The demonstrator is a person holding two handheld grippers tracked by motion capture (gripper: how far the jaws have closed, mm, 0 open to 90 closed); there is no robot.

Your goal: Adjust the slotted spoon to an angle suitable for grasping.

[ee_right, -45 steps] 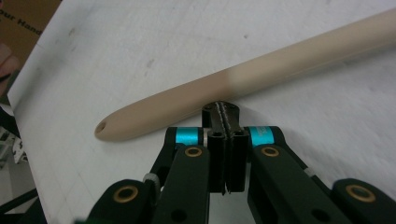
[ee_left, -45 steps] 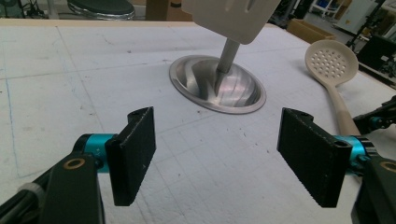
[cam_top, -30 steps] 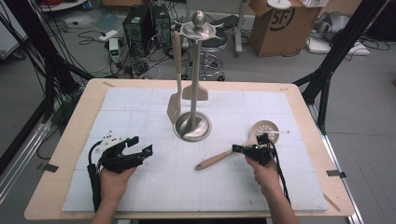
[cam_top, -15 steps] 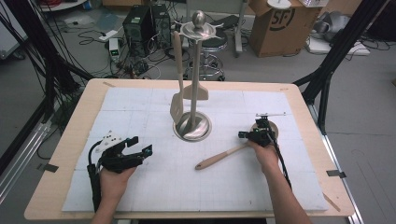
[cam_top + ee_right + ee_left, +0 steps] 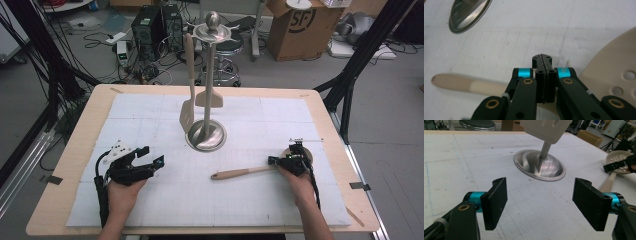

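A beige slotted skimmer lies on the white mat, its handle pointing left and its perforated bowl at the right. My right gripper sits over the skimmer's neck with its jaws pressed together and nothing between them; I cannot tell whether it touches the skimmer. A steel utensil stand rises at the mat's middle, with a slotted spatula and a second turner hanging from it. My left gripper rests at the front left, open and empty, facing the stand's base.
The mat covers most of the wooden table. Cardboard boxes, a computer case, cables and a stool stand on the floor behind the table. Dark frame legs flank both sides.
My right gripper went toward the stand, then came back nearer and to the right. The skimmer swung with it: its bowl end lies closer to me, the handle tip stayed. The left gripper kept still.
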